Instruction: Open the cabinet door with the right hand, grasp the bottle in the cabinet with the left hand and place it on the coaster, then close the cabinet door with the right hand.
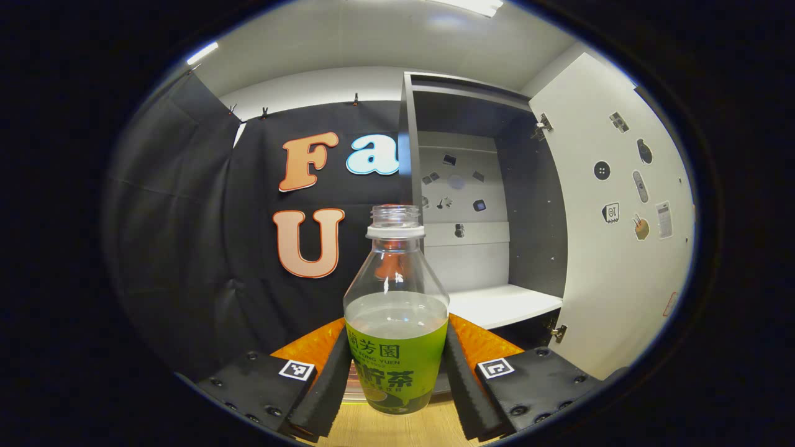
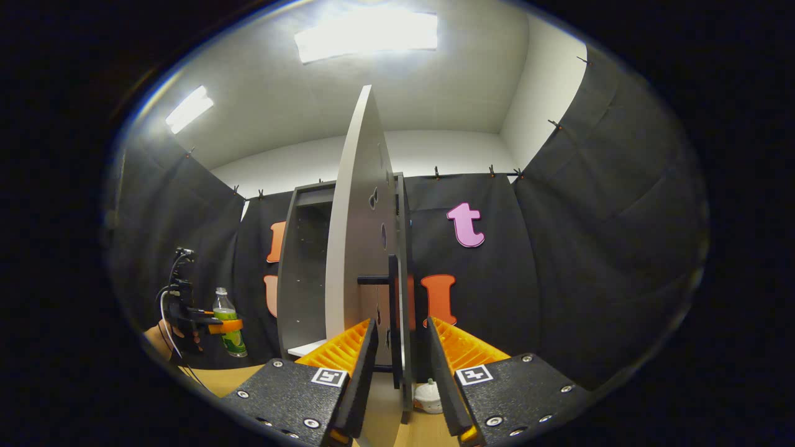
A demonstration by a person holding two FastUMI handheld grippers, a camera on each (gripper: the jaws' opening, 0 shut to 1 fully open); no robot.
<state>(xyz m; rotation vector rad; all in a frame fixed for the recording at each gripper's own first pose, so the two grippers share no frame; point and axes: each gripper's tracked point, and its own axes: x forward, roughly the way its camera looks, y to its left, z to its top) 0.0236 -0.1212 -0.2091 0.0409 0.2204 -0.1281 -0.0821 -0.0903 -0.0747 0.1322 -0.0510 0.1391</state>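
Two grippers: left gripper [image 1: 397, 379] clamps an uncapped bottle [image 1: 396, 323]; right gripper [image 2: 400, 372], fingers apart, straddles the open cabinet door [image 2: 354, 248]

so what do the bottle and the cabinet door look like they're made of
The bottle looks like clear plastic: see-through glossy wall with highlights, liquid visible inside, a printed green wrap label lower down. The cabinet door looks like a flat laminated board, probably particleboard or MDF: smooth matte pale face, thin uniform edge in the right gripper view, metal hinges. The core cannot be seen.
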